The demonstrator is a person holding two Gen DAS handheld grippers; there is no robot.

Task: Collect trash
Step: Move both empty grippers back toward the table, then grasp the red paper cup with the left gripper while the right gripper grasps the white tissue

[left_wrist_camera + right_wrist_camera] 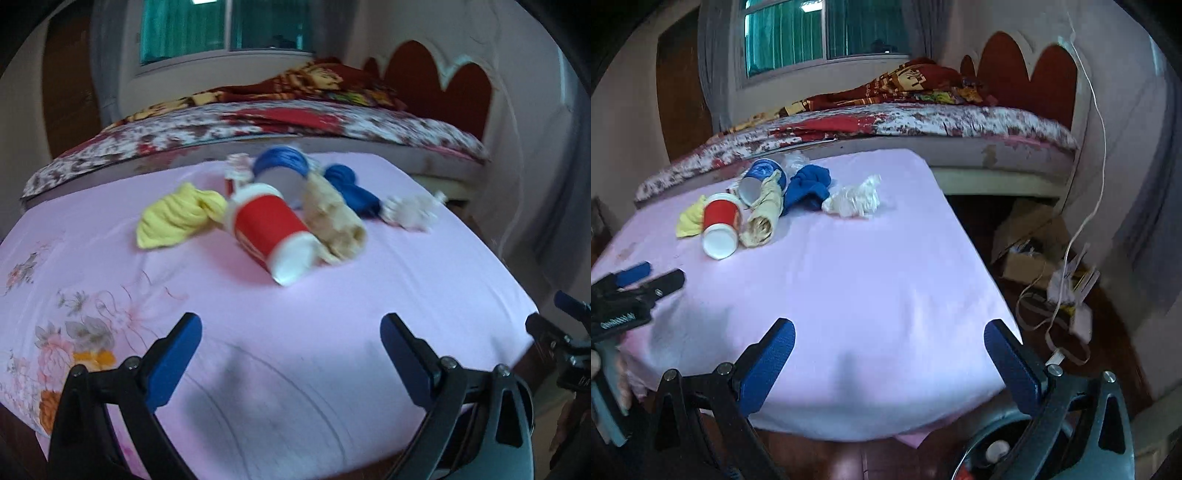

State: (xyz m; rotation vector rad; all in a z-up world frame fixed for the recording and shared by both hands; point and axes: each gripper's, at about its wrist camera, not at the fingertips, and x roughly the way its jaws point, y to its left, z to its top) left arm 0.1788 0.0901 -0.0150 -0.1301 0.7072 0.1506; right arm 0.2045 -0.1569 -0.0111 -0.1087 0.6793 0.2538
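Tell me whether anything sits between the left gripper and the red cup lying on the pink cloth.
Nothing visible does. The left gripper is open over bare pink cloth, and the red cup lies straight ahead.

Patterned bed [923, 122], green-curtained window [827, 33], cardboard box [1027, 236]

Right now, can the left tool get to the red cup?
Probably yes. The left tool is open and empty, and only bare pink cloth lies between it and the red cup.
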